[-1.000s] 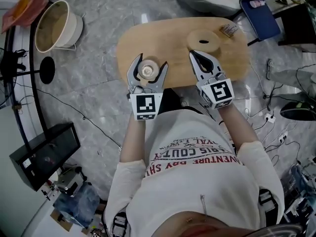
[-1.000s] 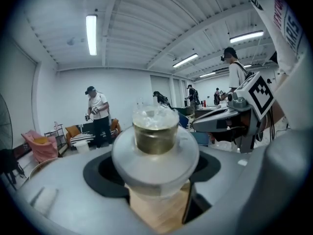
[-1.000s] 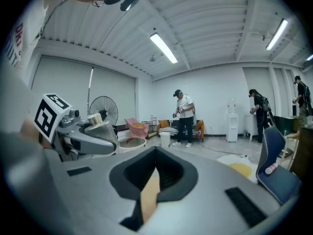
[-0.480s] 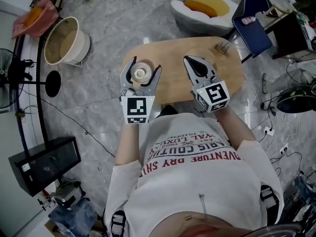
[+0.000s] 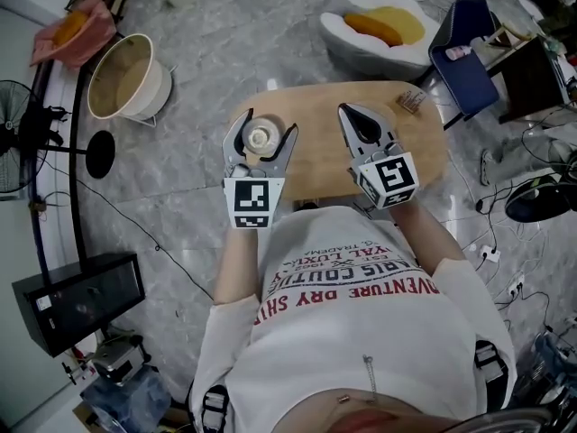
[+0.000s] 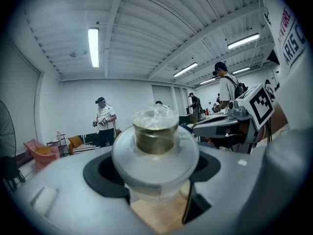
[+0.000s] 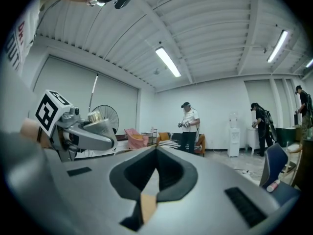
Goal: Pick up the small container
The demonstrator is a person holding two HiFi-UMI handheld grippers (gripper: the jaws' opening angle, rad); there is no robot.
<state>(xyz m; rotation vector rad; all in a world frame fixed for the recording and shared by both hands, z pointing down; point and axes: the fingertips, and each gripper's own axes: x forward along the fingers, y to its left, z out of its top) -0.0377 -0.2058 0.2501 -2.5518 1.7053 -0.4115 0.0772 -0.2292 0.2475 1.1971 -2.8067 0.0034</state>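
Observation:
The small container point(image 5: 260, 135), clear with a gold inner part, sits between the fingers of my left gripper point(image 5: 261, 133), which is shut on it. Both are over the left part of the oval wooden table point(image 5: 424, 147). In the left gripper view the container point(image 6: 155, 138) fills the middle, gripped by the jaws on both sides, with wood showing underneath. My right gripper point(image 5: 351, 113) hovers over the table's middle, shut and empty. The right gripper view shows its jaws point(image 7: 156, 175) meeting with nothing between them.
A small packet point(image 5: 410, 100) lies at the table's far right. On the floor around stand a white bucket point(image 5: 131, 75), a fan point(image 5: 13, 133), a black box point(image 5: 77, 300), a blue chair point(image 5: 464, 52) and a white seat with an orange cushion point(image 5: 379, 25). People stand far off point(image 7: 188, 126).
The table looks smaller and lower under both grippers than before. A round wooden disc beside the right gripper a second ago is no longer seen. The left gripper still holds the container.

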